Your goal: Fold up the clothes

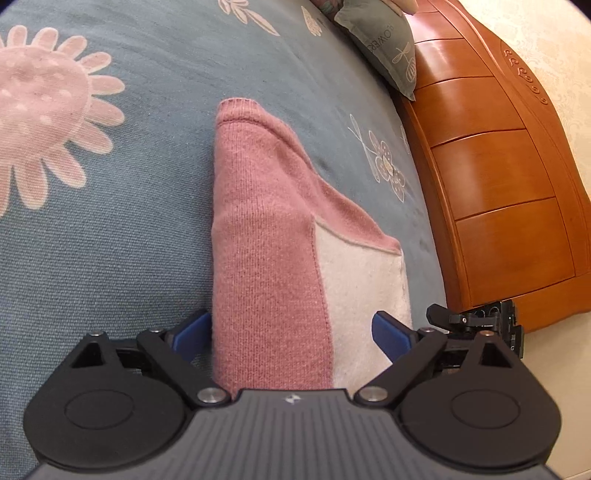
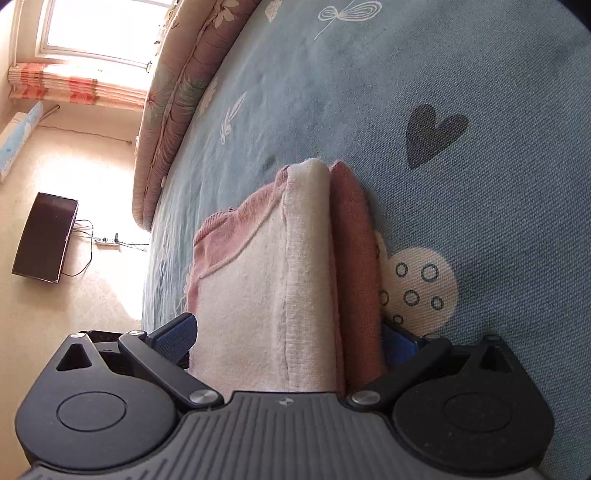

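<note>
Currently a folded pink and cream knit sweater is laid on a blue bedspread printed with pale flowers, and both grippers are placed around it. Seen from the left wrist, the left gripper is spread wide, its blue pads set on either side of the folded stack; the left pad is just beside the pink edge, the right pad over the cream panel, and no squeeze on the cloth is seen. Seen from the right wrist, the right gripper is likewise spread apart around the sweater, whose cream fold and pink layer are stacked edge-on between the pads; the right pad is partly hidden behind the pink layer. A wooden headboard and a grey pillow are seen beyond the sweater in the left view, and a window and a dark box on the floor in the right view.
</note>
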A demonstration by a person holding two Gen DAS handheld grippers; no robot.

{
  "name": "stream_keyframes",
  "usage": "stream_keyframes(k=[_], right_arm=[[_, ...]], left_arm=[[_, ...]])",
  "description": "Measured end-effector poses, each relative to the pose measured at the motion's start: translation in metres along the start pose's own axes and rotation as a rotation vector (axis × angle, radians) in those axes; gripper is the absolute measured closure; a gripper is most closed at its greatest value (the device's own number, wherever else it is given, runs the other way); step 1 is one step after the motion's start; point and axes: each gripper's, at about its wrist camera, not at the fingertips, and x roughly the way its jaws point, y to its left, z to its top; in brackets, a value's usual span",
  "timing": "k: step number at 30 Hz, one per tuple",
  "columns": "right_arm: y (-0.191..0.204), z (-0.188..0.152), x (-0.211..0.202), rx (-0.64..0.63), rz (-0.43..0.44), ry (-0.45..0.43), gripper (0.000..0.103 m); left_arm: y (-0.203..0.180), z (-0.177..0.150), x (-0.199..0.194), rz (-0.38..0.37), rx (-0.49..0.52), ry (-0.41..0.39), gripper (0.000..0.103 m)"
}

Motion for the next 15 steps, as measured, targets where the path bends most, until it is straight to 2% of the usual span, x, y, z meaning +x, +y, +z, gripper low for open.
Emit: stream_keyframes(k=[2,6,8,12,15], right_arm=[[-0.001,-0.001,-0.001,0.005,0.013,-0.005,0.0],[0.01,-0.017,0.001,-0.118,-0.014,-0.035,0.0],[0.013,-0.024,0.001,-0.141,-0.026,-0.061,0.0],[0.007,-0.031,-0.003,-0.079,-0.014,-0.068,0.0],[0.003,-0.022,-0.003,-0.046,0.007,-0.058,0.0]], left_arm=[[0.0,-0.002,0.001,-0.007,0.004,-0.003,0.008],[0.004,-0.008,-0.002,-0.027,-0.002,-0.01,0.008],[0.007,-0.011,-0.006,-0.037,-0.019,-0.004,0.008],[0.007,-0.015,-0.007,-0.049,0.001,0.024,0.008],[0.006,-0.007,-0.002,-0.058,-0.008,0.029,0.008]])
